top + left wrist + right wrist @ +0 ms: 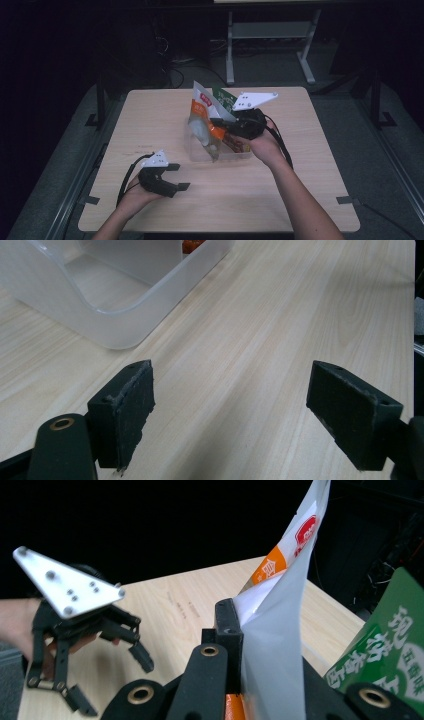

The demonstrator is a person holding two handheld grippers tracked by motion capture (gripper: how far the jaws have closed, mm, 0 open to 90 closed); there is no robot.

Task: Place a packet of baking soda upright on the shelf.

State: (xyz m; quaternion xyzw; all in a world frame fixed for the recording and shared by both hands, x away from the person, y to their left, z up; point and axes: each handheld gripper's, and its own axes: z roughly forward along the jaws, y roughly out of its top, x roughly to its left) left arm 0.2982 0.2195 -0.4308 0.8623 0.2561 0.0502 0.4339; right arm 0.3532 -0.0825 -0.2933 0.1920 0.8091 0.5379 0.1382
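My right gripper (pixel 218 122) is shut on a white and orange snack bag (pixel 202 111), holding it upright over a clear plastic box (pixel 196 150) at the table's middle. In the right gripper view the black jaws (pixel 242 630) pinch the bag's white edge (pixel 280 630). A green bag (pixel 223 95) stands just behind it (pixel 387 650). My left gripper (pixel 179 176) rests low near the table's front left, open, with only bare wood between its pads (pixel 127 410). It is also seen across the table in the right gripper view (pixel 115 685).
The light wooden table (pixel 280 190) has bare surface at the front and left. The clear box (pixel 110 315) lies just ahead of the left gripper, with something orange inside. Dark floor, cables and a white frame (pixel 270 45) lie beyond the far edge.
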